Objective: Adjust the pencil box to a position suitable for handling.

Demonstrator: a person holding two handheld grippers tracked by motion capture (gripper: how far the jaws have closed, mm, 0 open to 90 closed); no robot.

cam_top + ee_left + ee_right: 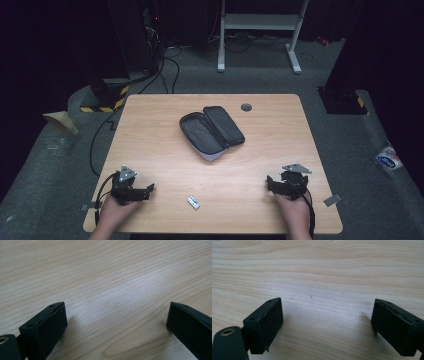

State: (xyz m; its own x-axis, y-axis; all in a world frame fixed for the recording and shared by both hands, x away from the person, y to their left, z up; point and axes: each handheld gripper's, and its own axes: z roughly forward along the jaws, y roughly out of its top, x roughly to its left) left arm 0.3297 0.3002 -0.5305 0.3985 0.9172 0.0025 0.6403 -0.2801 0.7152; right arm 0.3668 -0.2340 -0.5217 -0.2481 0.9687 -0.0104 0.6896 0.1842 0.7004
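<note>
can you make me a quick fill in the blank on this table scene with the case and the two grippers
1. The dark pencil case at the table's middle lies ____, its lid folded back.
2. The small white object sits nearer the ____ gripper.
3. Both the left gripper and the right gripper have their fingers ____, holding nothing.
4. The tabletop is made of light ____.

Missing words: open; left; open; wood

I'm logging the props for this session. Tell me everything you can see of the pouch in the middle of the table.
The pouch is a dark, oblong zip case with rounded ends, apparently fabric. It lies unzipped and folded open flat into two halves side by side, showing a dark lining; a pale edge shows at its near end. It sits diagonally near the centre of the wooden table, resting on the tabletop alone. Nothing else touches it, and nothing can be made out inside.
</note>
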